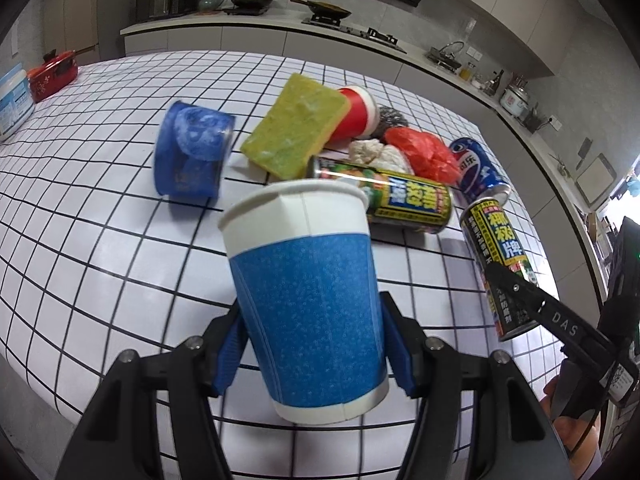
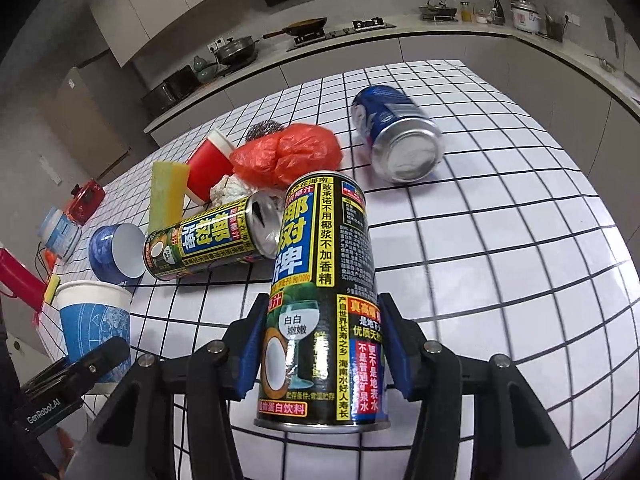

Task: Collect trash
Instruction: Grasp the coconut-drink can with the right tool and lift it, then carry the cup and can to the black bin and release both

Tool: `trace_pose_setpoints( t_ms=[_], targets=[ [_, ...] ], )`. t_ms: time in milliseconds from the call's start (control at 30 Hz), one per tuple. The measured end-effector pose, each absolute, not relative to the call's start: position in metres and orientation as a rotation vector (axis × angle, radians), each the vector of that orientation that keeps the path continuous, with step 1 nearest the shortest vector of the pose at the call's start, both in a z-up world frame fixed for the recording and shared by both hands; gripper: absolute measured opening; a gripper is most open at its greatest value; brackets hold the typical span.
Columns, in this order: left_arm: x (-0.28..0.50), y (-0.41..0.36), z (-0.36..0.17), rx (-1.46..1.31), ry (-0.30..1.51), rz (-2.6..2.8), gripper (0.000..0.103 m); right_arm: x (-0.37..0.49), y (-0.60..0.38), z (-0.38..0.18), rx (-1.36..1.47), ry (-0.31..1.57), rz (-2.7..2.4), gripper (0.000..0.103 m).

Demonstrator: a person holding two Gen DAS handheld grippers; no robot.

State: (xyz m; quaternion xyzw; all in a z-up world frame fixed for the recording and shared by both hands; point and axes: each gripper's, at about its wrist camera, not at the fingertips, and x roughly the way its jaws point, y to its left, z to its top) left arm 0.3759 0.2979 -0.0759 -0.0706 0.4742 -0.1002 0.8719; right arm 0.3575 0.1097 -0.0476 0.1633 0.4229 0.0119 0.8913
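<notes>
The left gripper (image 1: 314, 344) is clenched on a blue and white paper cup (image 1: 304, 296), its blue pads pressed against the lower wall on either side, the cup lifted clear of the checked tablecloth (image 1: 100, 248). Paper like this is light and thin, so it will likely dent under a hard squeeze; a hold low down, near the stiffer base ring, seems the safer place. The right gripper (image 2: 318, 344) grasps a tall black and yellow drink can (image 2: 320, 304) around its lower half, the pads tight on the printed metal. The can is rigid and smooth, probably empty and light, and its glossy skin could slide if the clamp is slack, so the middle of the straight wall is the best seat.

Just beyond lies a second can of the same kind (image 2: 212, 240) on its side, its opened top facing the held one. Left of it a short blue cup (image 2: 116, 254) lies tipped over. Behind come a yellow sponge (image 1: 298, 128), porous and soft, a crumpled white tissue (image 1: 376, 154), a red paper cup (image 1: 358, 114) on its side, a steel scouring ball (image 1: 394, 116), and a wrinkled red plastic bag (image 2: 286, 154), limp and slippery. Off to the right a blue soda can (image 2: 396, 138) rests alone, its dull silver bottom toward the camera
</notes>
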Motion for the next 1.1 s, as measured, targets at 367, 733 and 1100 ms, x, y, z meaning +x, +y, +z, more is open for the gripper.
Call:
trace_pose_setpoints(
  t_ms=[367, 733, 1100],
  targets=[
    [0.367, 0.210, -0.062, -0.144, 0.953, -0.278, 0.062, 0.327, 0.027, -0.024, 0.374, 0.803, 0.041, 0.055],
    [0.380, 0.071, -0.060, -0.058, 0.984, -0.628, 0.062, 0.242, -0.112, -0.019, 0.474, 0.762, -0.320, 0.055],
    [0.346, -0.124, -0.090, 0.023, 1.080, -0.772, 0.062, 0.200, -0.282, -0.106, 0.586, 0.899, -0.393, 0.055]
  ],
)
